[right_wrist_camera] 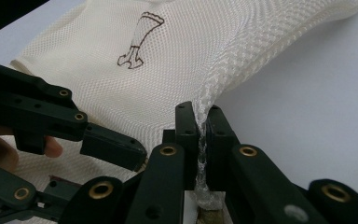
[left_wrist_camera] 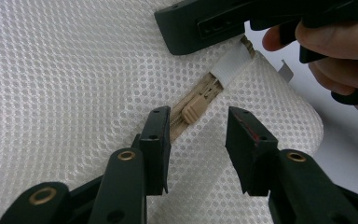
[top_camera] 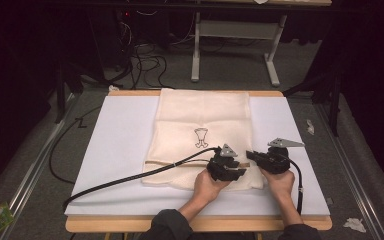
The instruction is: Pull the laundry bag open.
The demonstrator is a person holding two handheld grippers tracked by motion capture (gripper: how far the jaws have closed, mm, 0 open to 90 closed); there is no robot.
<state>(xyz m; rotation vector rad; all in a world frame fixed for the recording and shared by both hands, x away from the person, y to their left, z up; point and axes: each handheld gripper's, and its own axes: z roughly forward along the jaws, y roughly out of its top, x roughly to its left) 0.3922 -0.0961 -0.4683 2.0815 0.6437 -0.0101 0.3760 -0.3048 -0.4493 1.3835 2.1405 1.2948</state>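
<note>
White counter (top_camera: 120, 150) carries a cream mesh zip bag (top_camera: 200, 115). Right claw (right_wrist_camera: 199, 135) is clamped on the bag's edge beside the zip end. Left claw (left_wrist_camera: 198, 135) stands half-open, gripping nothing, its jaws either side of the beige zip pull (left_wrist_camera: 194, 108), which lies just ahead, along the zip line.

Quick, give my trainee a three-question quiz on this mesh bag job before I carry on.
1. True or false: the right gripper is shut on the mesh bag.
2. What lies between the open jaws of the left gripper? A) a button B) the zipper pull C) a cable
3. What is drawn on the bag in the high view?

Key:
1. True; its jaws pinch a fold of mesh at the bag's edge.
2. B; the jaws stand either side of it, not pressing.
3. A small dark outline drawing near the middle.
</note>
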